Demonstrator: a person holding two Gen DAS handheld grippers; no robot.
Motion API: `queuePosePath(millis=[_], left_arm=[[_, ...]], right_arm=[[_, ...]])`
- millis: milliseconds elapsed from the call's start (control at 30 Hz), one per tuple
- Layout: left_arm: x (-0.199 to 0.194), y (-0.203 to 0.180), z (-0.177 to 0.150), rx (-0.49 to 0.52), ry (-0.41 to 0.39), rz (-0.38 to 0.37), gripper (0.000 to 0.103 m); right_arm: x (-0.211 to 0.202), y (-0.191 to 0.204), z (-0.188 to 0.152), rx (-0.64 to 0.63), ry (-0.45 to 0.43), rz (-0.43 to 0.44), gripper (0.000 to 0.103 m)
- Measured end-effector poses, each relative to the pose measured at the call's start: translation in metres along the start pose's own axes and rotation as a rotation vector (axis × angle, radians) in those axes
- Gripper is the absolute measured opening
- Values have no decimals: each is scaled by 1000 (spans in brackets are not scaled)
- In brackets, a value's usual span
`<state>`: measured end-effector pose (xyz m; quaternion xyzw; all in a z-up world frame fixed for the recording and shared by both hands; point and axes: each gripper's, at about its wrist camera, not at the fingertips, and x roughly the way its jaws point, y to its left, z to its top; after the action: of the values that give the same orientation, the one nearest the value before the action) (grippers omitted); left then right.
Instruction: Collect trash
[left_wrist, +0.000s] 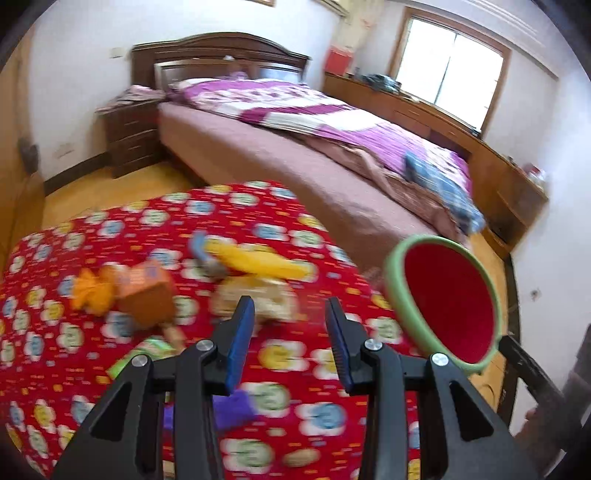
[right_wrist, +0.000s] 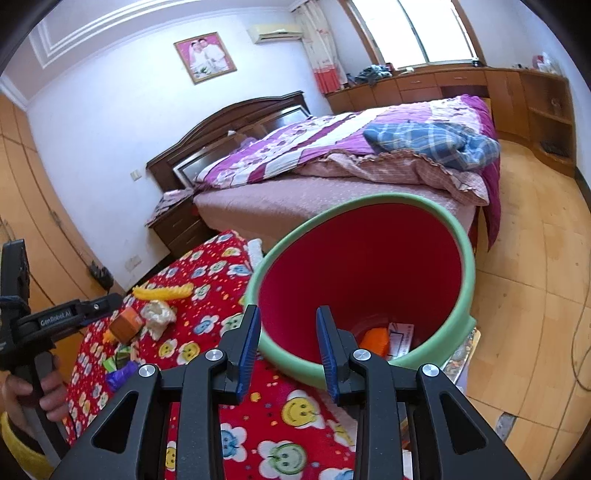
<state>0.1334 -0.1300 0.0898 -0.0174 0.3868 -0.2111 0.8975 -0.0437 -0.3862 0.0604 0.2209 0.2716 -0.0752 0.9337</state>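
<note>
Blue-padded left gripper (left_wrist: 290, 317) is held apart over nothing; right gripper (right_wrist: 288, 328) likewise. Crumpled paper (right_wrist: 159, 314) looks light and squashy, probably best pinched mid-wad, then dropped into bin (right_wrist: 469, 266).

**Bedroom around the work spot**

A table cover (right_wrist: 284, 424), red with smiling flowers, fills the 6 to 9 o'clock area of the right wrist view. The bed (right_wrist: 280, 199) lies toward 12 o'clock, its dark wooden headboard (right_wrist: 236, 118) against the wall at 11. A purple-and-white quilt (right_wrist: 295, 144) is spread on it, with a blue plaid cloth (right_wrist: 432, 142) bunched on top near 1 o'clock. A dark nightstand (right_wrist: 177, 225) stands just beside the bed at 10 o'clock. A framed portrait (right_wrist: 205, 56) hangs above the headboard, an air conditioner (right_wrist: 275, 32) at 12. Wooden cabinets (right_wrist: 417, 86) run under the window (right_wrist: 417, 27). The wood floor (right_wrist: 532, 280) spreads at 3 o'clock.
</note>
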Motion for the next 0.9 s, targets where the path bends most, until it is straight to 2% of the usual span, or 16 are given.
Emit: queuePosePath(millis=[267, 333, 467, 500, 567, 733, 900], left_arm=[[-9, 77, 11, -83, -35, 131, 41], [-6, 94, 13, -97, -33, 155, 45], [7, 128, 17, -138, -3, 208, 45], [10, 135, 17, -151, 6, 213, 47], [19, 149, 17, -182, 30, 219, 50], [45, 177, 13, -225, 81, 251, 50], [64, 191, 7, -263, 109, 220, 50]], right_arm=[[13, 23, -4, -32, 37, 17, 32], [16, 29, -5, -44, 47, 16, 32], [23, 38, -9, -65, 67, 10, 32], [25, 40, -10, -68, 73, 7, 34], [28, 42, -11, -67, 78, 7, 50], [36, 50, -14, -83, 98, 3, 51], [45, 57, -17, -108, 122, -5, 51]])
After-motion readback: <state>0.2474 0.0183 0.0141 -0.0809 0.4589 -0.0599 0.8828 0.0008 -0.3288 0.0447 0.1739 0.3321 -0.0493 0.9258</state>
